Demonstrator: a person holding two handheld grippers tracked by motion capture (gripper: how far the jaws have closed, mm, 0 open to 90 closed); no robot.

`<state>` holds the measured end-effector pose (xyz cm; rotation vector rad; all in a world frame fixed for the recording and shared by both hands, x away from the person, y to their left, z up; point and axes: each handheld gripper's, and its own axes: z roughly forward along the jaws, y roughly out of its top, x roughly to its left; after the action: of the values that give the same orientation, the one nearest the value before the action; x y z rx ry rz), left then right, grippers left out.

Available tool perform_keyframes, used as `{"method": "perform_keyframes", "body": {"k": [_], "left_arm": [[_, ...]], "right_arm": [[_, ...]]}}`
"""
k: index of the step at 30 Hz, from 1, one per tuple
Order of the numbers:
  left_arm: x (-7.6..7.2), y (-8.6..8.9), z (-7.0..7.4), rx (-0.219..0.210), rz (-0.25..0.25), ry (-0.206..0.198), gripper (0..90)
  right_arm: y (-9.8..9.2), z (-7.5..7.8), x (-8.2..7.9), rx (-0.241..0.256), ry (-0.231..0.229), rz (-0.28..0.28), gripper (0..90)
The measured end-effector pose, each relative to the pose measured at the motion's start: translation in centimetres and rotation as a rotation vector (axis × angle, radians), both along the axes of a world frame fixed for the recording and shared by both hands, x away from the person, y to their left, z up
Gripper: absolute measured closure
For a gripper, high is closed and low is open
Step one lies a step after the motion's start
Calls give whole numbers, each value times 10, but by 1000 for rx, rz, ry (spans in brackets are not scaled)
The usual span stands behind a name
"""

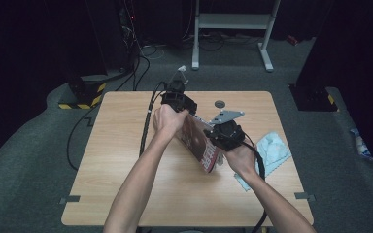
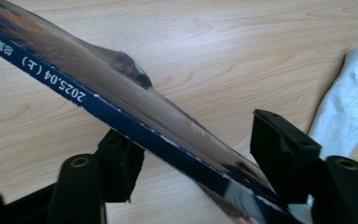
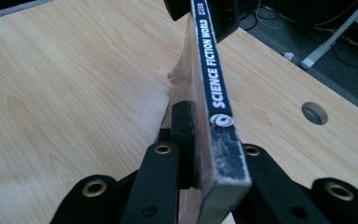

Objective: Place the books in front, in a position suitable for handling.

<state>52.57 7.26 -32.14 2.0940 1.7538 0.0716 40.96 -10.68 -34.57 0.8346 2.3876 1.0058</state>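
We find the wooden table [image 1: 126, 184] largely bare toward its left and near edges. The magazine [image 1: 199, 143] stands on edge above mid-table, spine up. The white cloth [image 1: 274, 150] lies near the right edge. The right gripper [image 3: 198, 140] is clamped on the spine's end; the left gripper [image 2: 200, 144] straddles the spine, jaws parted.

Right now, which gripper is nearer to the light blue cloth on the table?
Right. The right gripper, clamped on the near end of the magazine, sits just beside the cloth. The left gripper stands at the magazine's far end, farther off, its jaws spread around the spine.
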Motion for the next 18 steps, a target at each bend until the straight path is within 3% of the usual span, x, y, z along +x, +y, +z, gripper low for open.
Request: {"method": "perform_keyframes", "body": {"k": [13, 18], "left_arm": [[1, 5, 2, 5, 7, 17, 515], [2, 6, 2, -21, 23, 29, 547]], "right_arm": [[8, -4, -2, -15, -15, 23, 833], [10, -6, -3, -21, -11, 30, 816]]}}
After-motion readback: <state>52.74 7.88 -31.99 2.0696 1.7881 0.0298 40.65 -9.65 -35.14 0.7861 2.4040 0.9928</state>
